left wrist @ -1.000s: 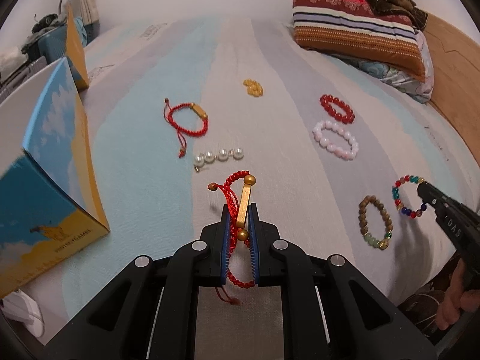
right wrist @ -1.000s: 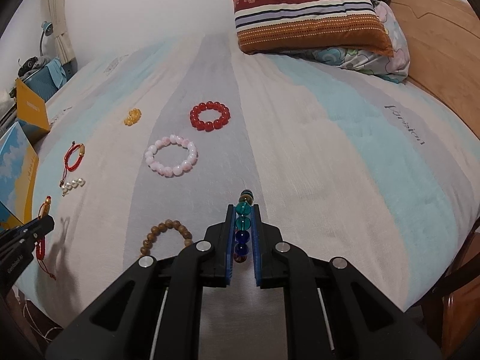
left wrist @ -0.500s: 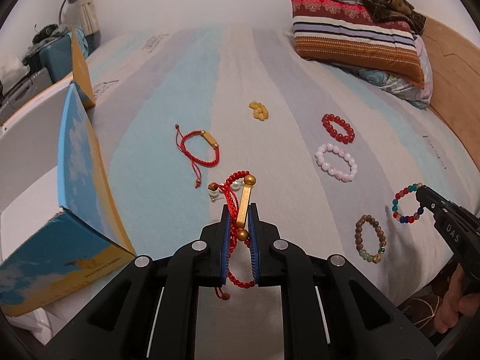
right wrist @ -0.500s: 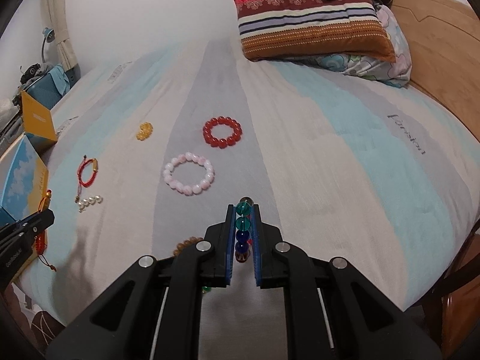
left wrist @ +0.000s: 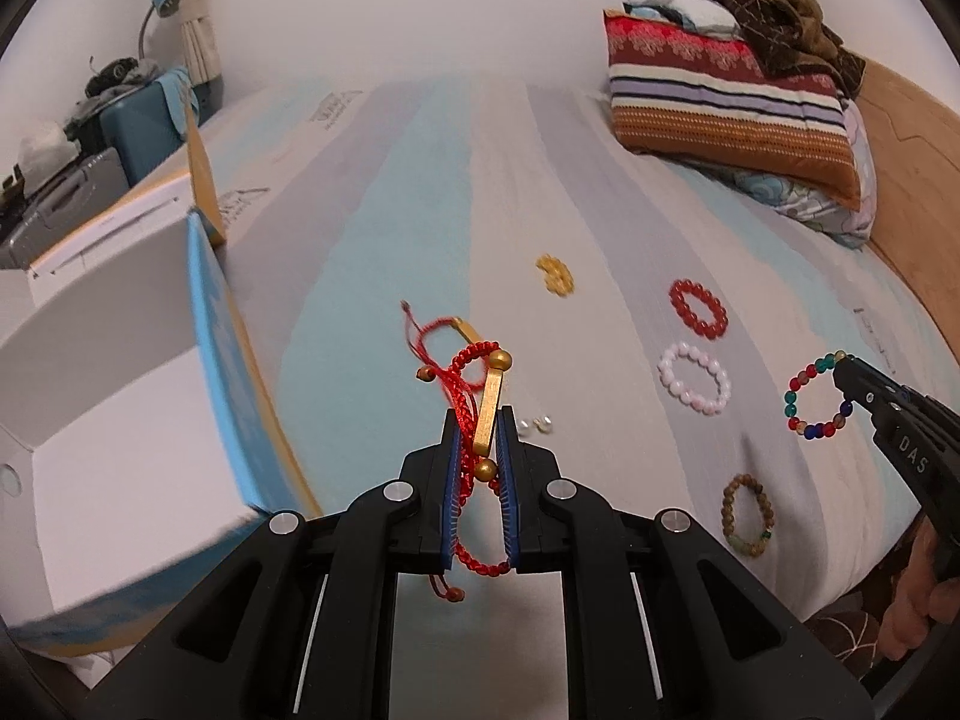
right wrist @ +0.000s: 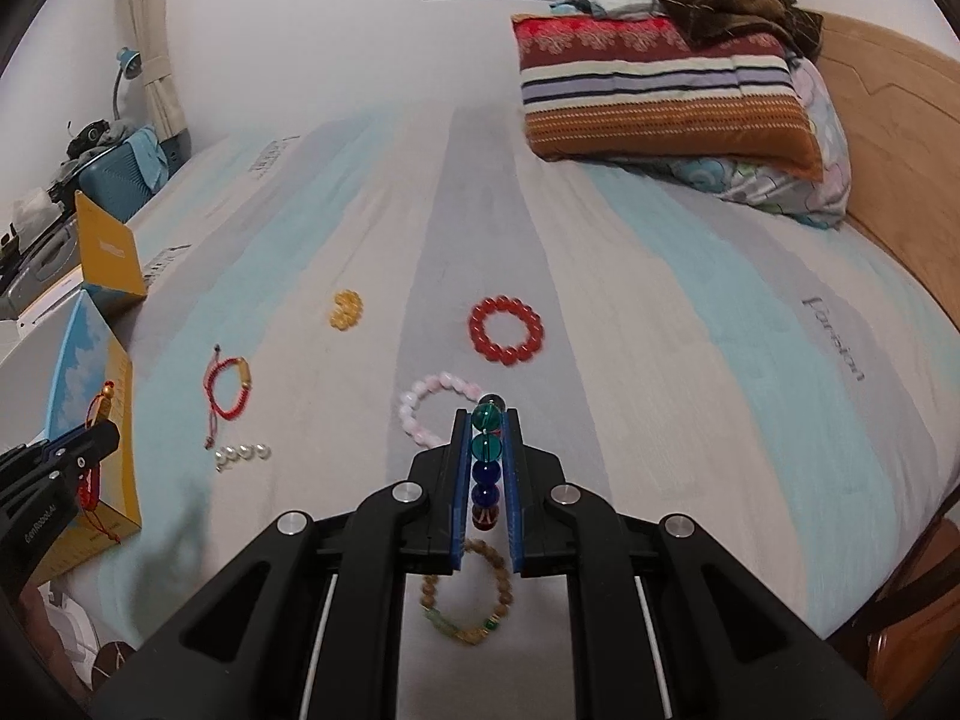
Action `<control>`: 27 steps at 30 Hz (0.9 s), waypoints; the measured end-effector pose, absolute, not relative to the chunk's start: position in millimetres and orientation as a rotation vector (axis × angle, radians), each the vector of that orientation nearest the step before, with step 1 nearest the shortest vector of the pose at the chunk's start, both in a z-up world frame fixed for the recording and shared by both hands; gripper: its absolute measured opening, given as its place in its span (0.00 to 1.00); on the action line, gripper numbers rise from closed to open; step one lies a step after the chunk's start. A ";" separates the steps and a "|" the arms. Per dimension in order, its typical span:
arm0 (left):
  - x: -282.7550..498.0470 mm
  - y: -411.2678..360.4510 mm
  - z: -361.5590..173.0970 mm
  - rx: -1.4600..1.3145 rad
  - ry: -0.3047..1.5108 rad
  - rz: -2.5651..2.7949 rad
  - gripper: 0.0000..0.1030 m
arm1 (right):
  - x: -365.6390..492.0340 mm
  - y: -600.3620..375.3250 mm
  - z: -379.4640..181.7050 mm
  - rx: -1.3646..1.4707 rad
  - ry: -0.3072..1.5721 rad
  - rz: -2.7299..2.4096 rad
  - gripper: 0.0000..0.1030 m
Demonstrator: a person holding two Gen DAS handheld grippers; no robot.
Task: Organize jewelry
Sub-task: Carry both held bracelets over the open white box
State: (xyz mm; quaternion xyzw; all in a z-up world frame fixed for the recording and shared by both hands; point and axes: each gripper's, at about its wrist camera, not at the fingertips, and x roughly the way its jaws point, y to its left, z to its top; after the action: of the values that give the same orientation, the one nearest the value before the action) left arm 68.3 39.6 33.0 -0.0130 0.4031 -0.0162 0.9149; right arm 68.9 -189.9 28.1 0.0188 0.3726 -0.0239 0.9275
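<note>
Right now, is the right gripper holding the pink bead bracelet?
No. The right gripper is clamped on the multicolored glass-bead bracelet; the pink bead bracelet lies on the bed.

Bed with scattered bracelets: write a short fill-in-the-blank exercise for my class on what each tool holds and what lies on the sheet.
1. The left tool is shut on a braided ____ cord bracelet with a gold bar.
2. The right tool is shut on a bracelet of multicoloured ____ beads.
3. The round red bead bracelet lies on the striped sheet, farther from the tool than the ____ bead bracelet.

Missing words: red; glass; pink
</note>
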 end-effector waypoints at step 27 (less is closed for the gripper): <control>45.6 177.4 101.0 -0.073 0.757 0.201 0.10 | 85.4 0.6 112.7 -0.151 0.650 0.192 0.09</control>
State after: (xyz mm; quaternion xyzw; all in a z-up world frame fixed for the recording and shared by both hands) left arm 45.6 177.4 101.0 -0.0357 0.3688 0.0978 0.9237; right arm 85.4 0.6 112.7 -0.0739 0.3185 0.0939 0.9404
